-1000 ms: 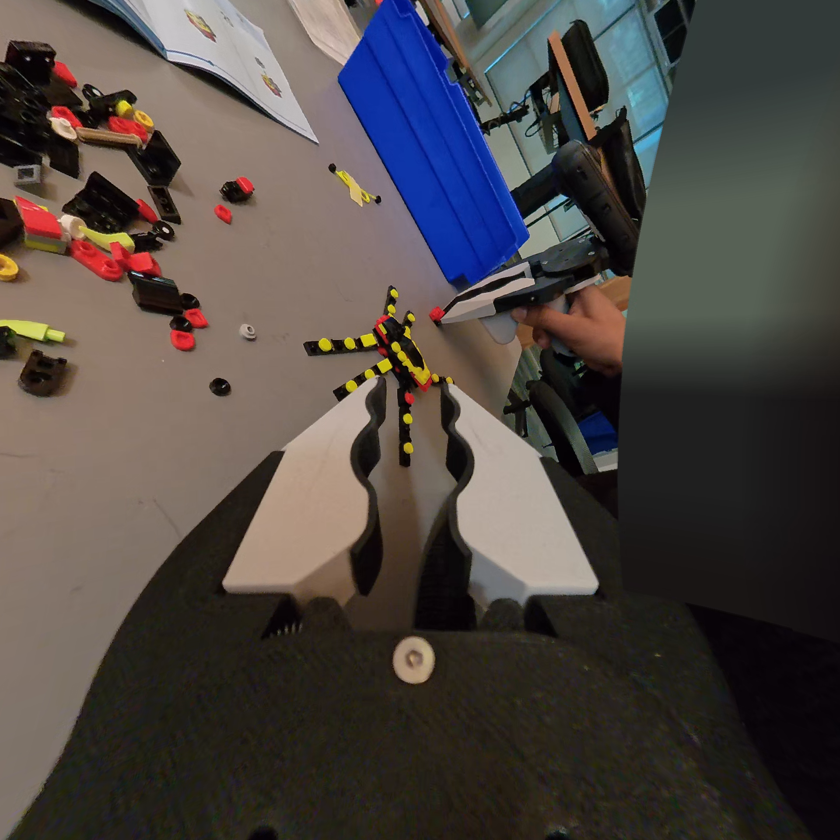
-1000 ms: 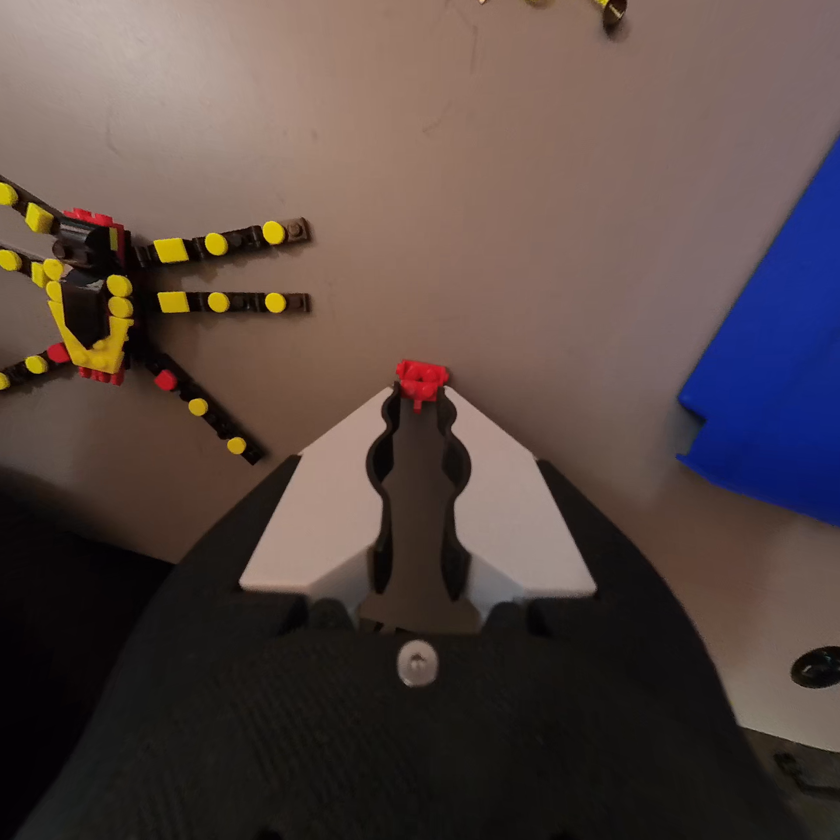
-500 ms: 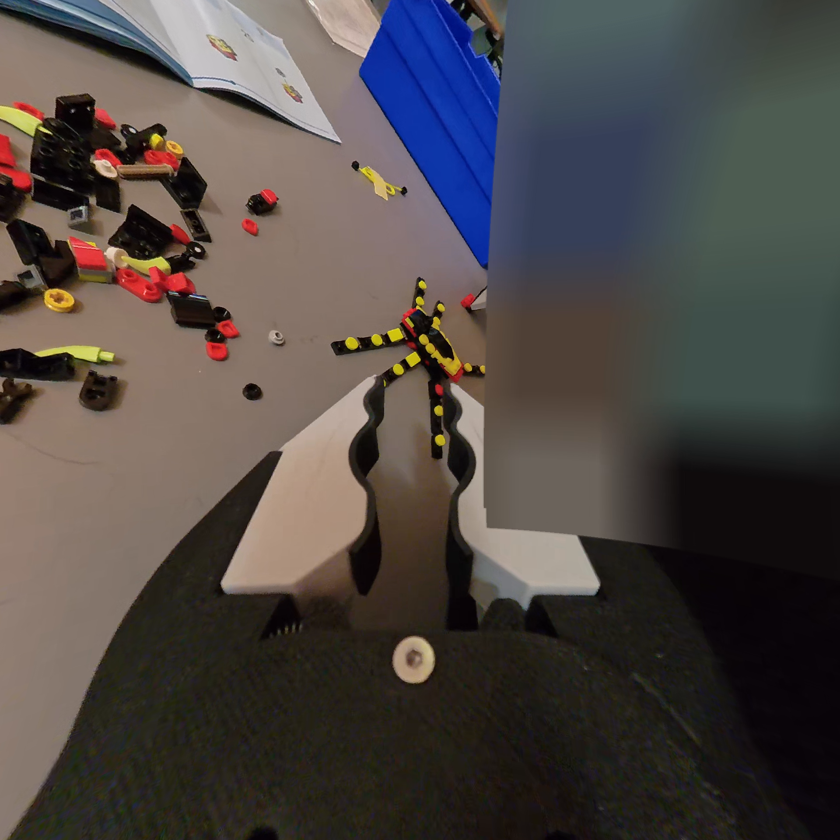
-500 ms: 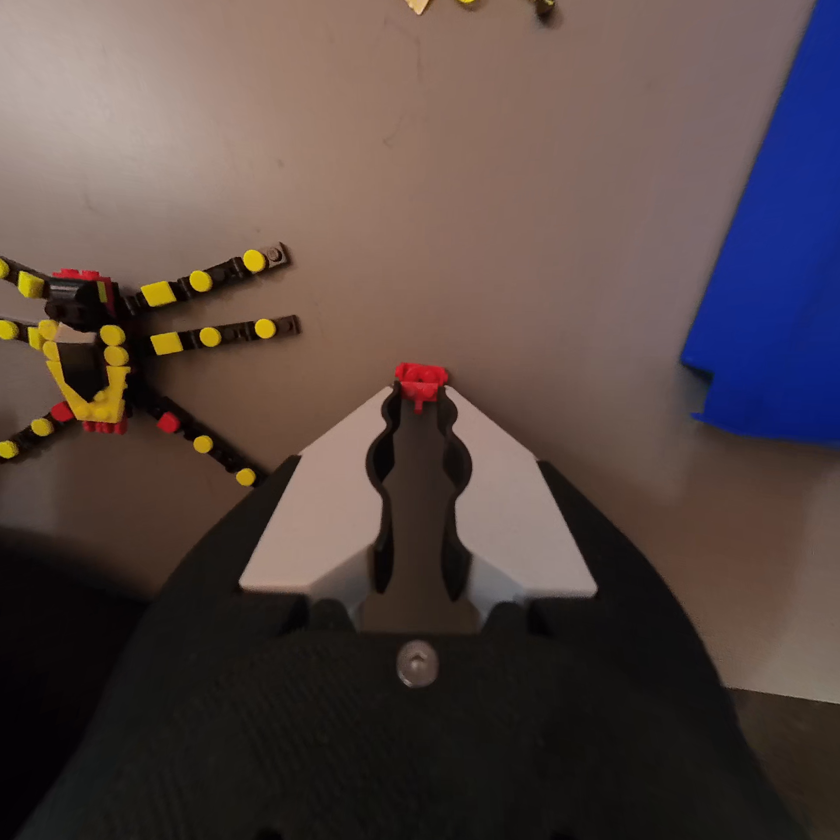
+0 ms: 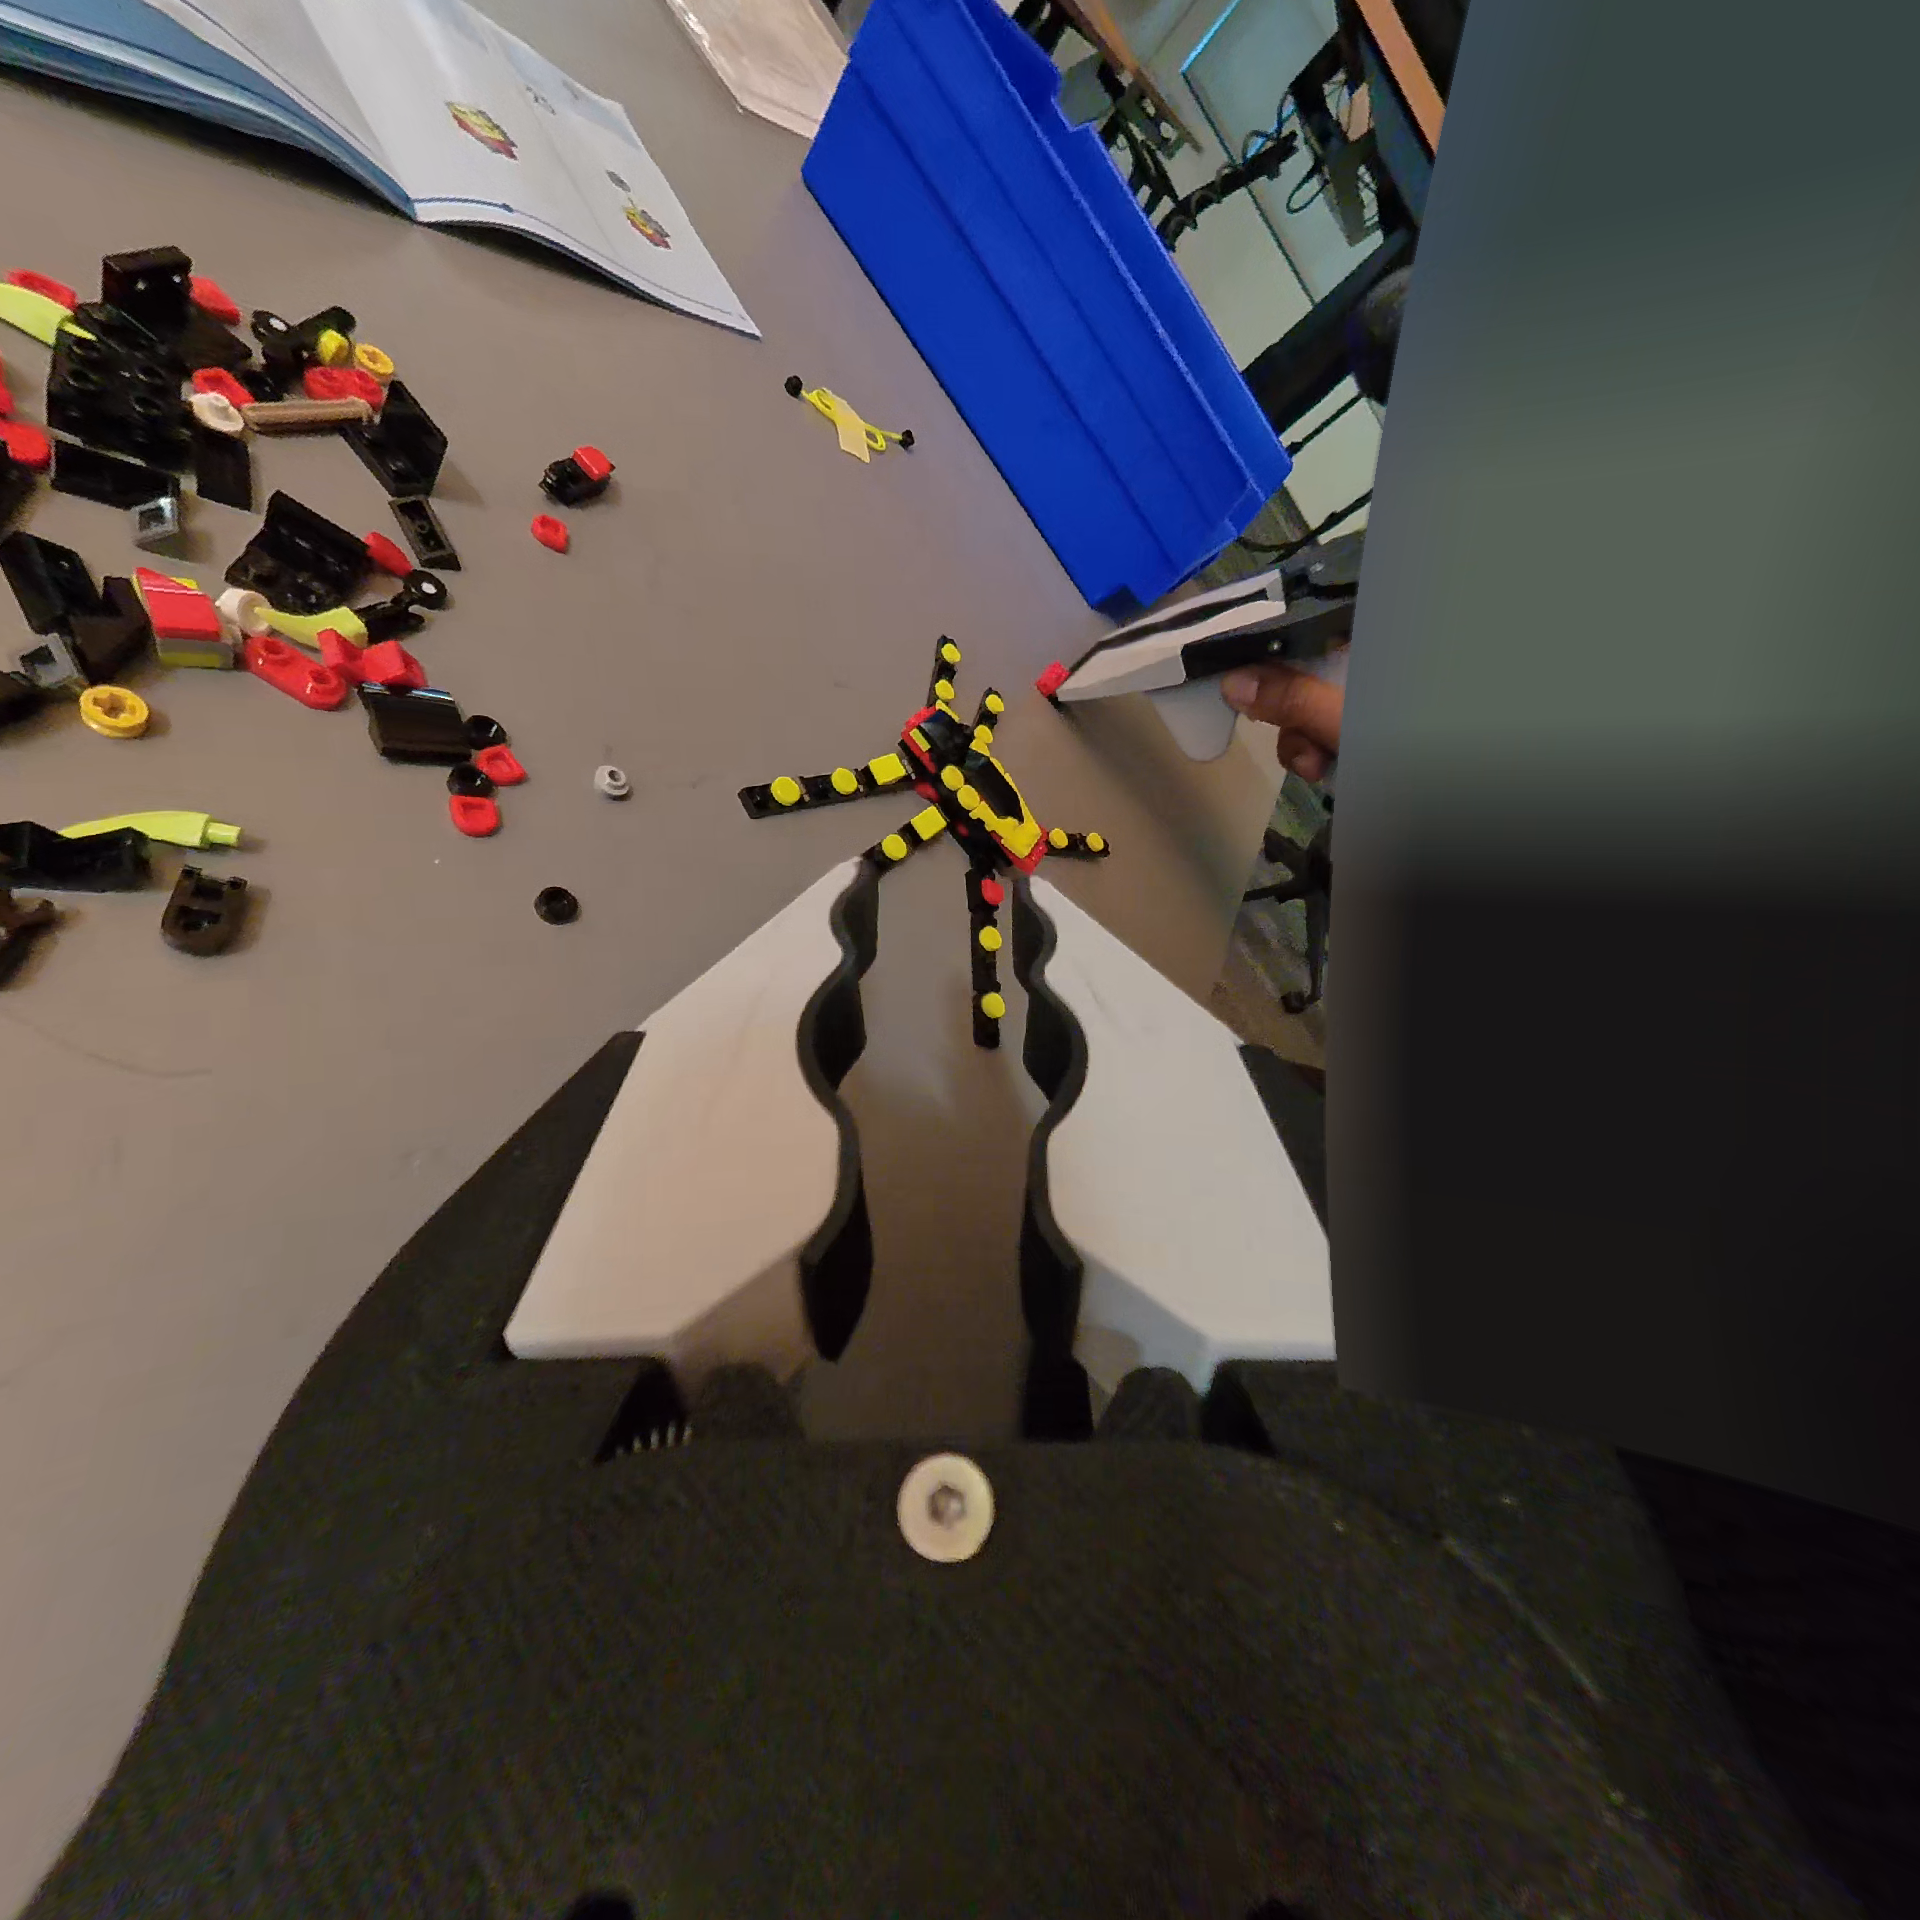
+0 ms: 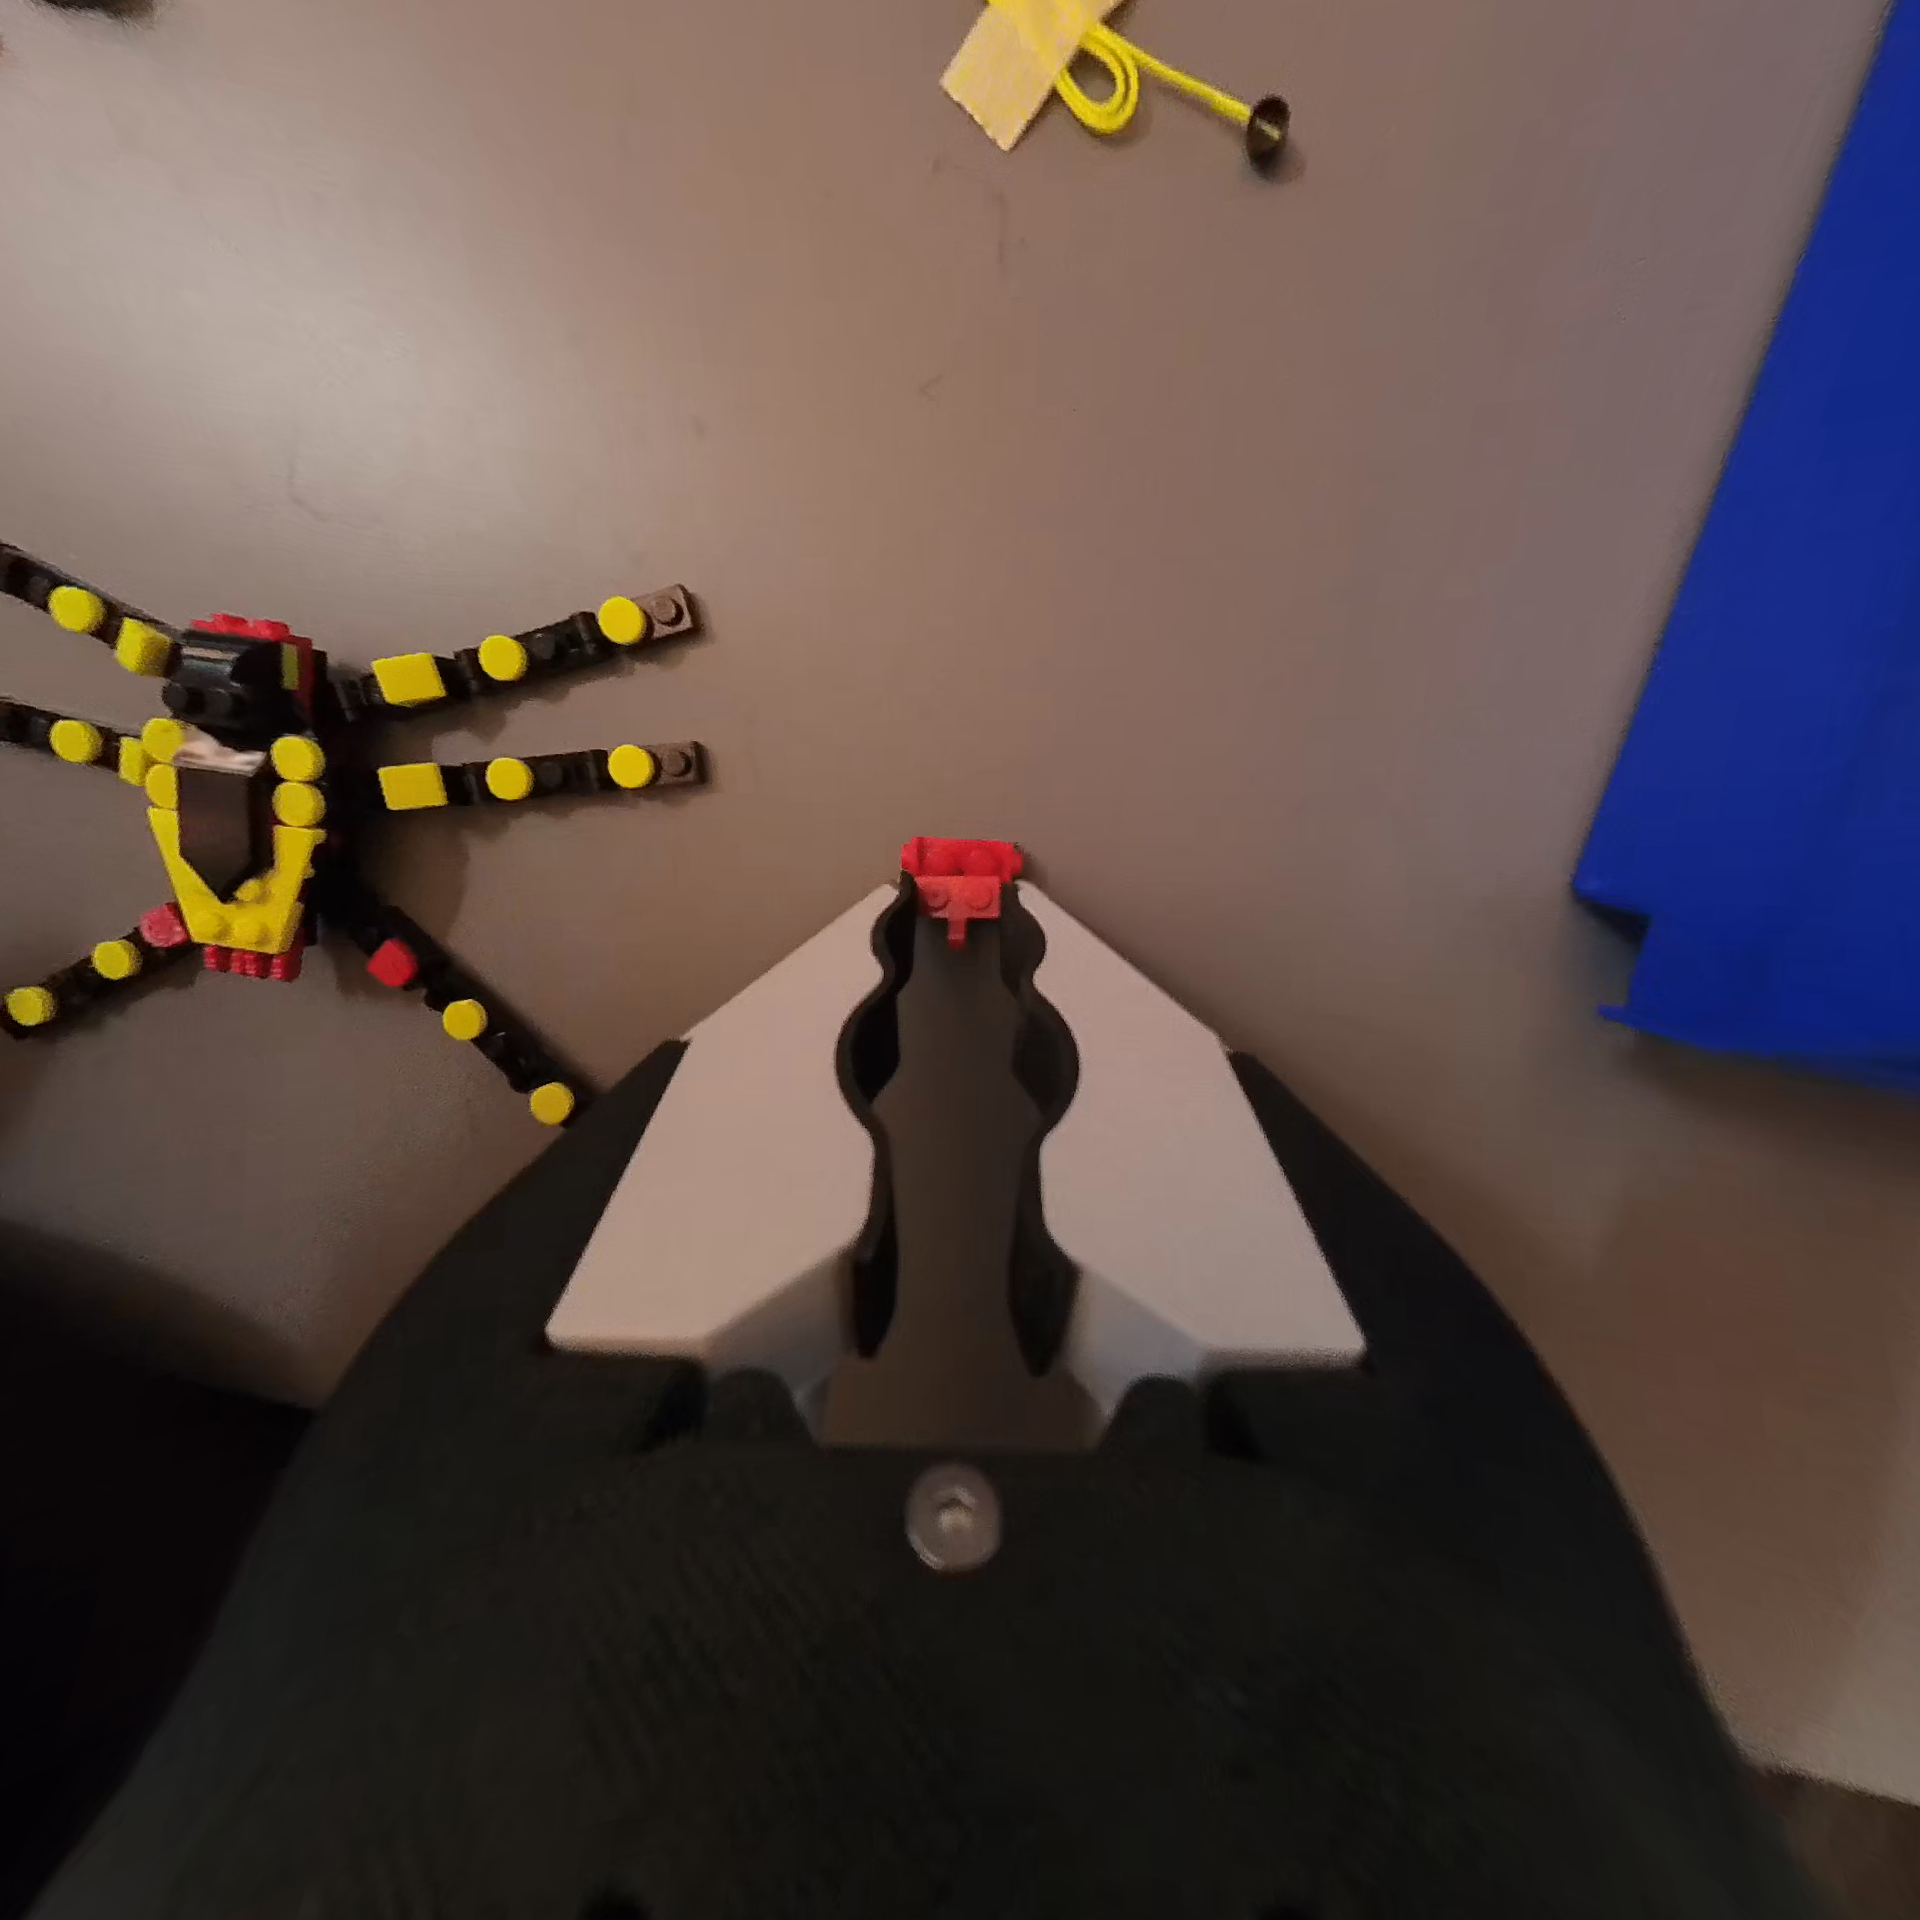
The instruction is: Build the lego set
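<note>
A black, yellow and red spider-like lego model (image 5: 966,790) lies on the grey table (image 5: 623,1039). My left gripper (image 5: 943,883) is open just short of the model, and one leg (image 5: 985,956) lies between its fingers. My right gripper (image 6: 958,899) is shut on a small red piece (image 6: 961,873), held low over the table to the right of the model (image 6: 234,821). In the left wrist view the right gripper (image 5: 1060,691) shows beyond the model with the red piece (image 5: 1051,681) at its tip.
Several loose black, red and yellow pieces (image 5: 208,520) lie at the left. An open instruction booklet (image 5: 468,125) lies at the back. A blue bin (image 5: 1039,291) (image 6: 1787,675) stands at the right. A yellow string piece (image 6: 1081,83) lies nearby. A hand (image 5: 1288,707) holds the right gripper past the table edge.
The right gripper has drifted a little over the table, still gripping the red piece; the yellow string piece has come into its view. The left gripper has barely moved and stays open.
</note>
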A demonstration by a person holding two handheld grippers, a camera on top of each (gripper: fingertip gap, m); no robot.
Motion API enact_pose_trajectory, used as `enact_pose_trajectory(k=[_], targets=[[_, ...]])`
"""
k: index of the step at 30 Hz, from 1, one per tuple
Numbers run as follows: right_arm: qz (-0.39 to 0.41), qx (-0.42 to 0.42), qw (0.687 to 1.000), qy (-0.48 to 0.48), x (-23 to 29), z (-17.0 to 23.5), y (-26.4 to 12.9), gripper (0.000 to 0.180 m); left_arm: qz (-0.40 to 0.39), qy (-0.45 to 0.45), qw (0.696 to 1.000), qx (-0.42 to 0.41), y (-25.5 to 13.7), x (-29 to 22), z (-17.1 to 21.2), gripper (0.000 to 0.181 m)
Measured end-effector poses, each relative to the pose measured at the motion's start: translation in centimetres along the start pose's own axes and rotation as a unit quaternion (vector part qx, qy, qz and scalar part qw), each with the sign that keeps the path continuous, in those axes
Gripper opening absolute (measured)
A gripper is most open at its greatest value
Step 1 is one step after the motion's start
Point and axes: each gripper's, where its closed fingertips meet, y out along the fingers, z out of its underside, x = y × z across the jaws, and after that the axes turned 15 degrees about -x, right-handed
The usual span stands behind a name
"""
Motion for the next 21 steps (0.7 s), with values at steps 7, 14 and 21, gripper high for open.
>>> enact_pose_trajectory(k=[7, 14, 21], targets=[[-0.053, -0.039, 0.997, -0.035, 0.6, -0.5, 0.2, 0.014, -0.002, 0.031, 0.999, 0.030, 0.8, -0.5, 1.4, 0.024], [-0.129, -0.077, 0.987, -0.060, 2.1, -1.0, 0.3, 0.014, 0.005, 0.051, 0.997, 0.056, 1.8, -1.1, 2.6, 0.025], [-0.171, -0.109, 0.972, -0.117, 2.9, -1.4, -0.1, 0.014, 0.015, 0.071, 0.995, 0.075, 2.9, -2.0, 3.8, 0.025]])
